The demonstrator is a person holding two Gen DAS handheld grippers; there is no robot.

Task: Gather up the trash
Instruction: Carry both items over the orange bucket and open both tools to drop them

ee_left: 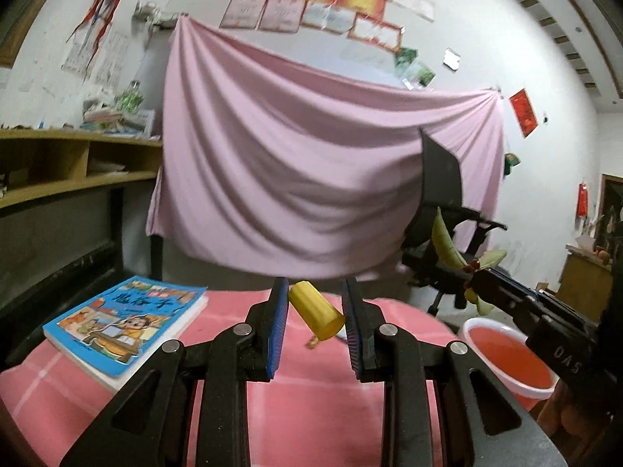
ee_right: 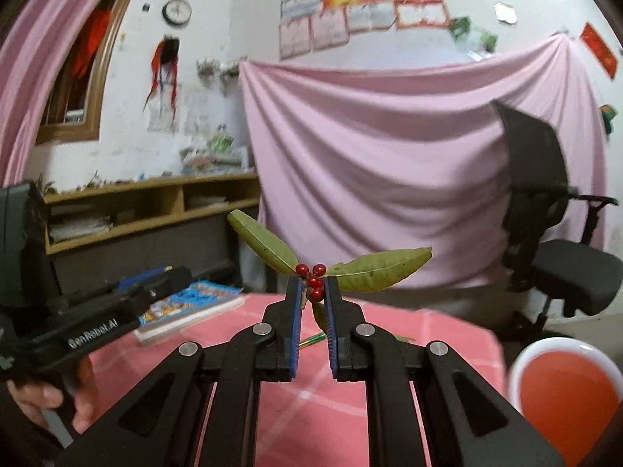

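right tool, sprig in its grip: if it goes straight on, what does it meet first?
Probably the pink sheet hung on the wall; the right tool points over the pink-clothed table's far edge. Depth unclear.

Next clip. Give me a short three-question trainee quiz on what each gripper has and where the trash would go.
1. True or false: the left gripper is empty.
2. What is the right gripper shut on?
A. a sprig with red berries and green leaves
B. a book
C. a pen
3. Fill in: the likely trash container, a red ____ with a white rim, stands to the right, beside the pink-clothed table.

Key
1. False: a yellow cylinder sits tilted between its pads.
2. A: the sprig is pinched at its stem; the book lies on the table.
3. bucket, seemingly empty; neither item is in it yet.
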